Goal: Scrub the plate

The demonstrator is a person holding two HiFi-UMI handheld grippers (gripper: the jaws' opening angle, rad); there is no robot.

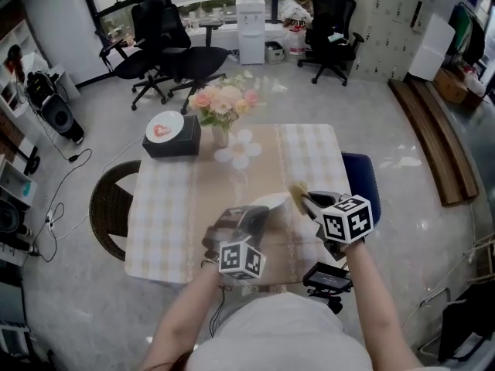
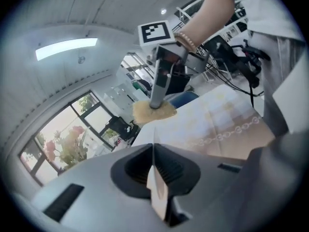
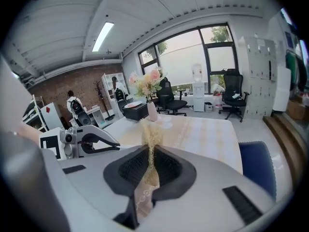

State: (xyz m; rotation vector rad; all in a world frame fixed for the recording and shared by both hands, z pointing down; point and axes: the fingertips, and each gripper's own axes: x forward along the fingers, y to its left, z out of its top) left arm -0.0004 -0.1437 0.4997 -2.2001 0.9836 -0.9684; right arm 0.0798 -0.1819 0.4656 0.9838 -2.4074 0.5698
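A white plate is held tilted above the near part of the checked table. My left gripper is shut on the plate's near rim. In the left gripper view the plate shows edge-on as a thin white sliver between the jaws. My right gripper is shut on a yellow sponge, which sits at the plate's right edge. The sponge hangs under the right gripper in the left gripper view. In the right gripper view the sponge stands pinched between the jaws.
At the table's far side stand a vase of pink flowers, a black box topped by a white dish, and a white flower-shaped mat. A blue chair stands right of the table and a wicker chair left.
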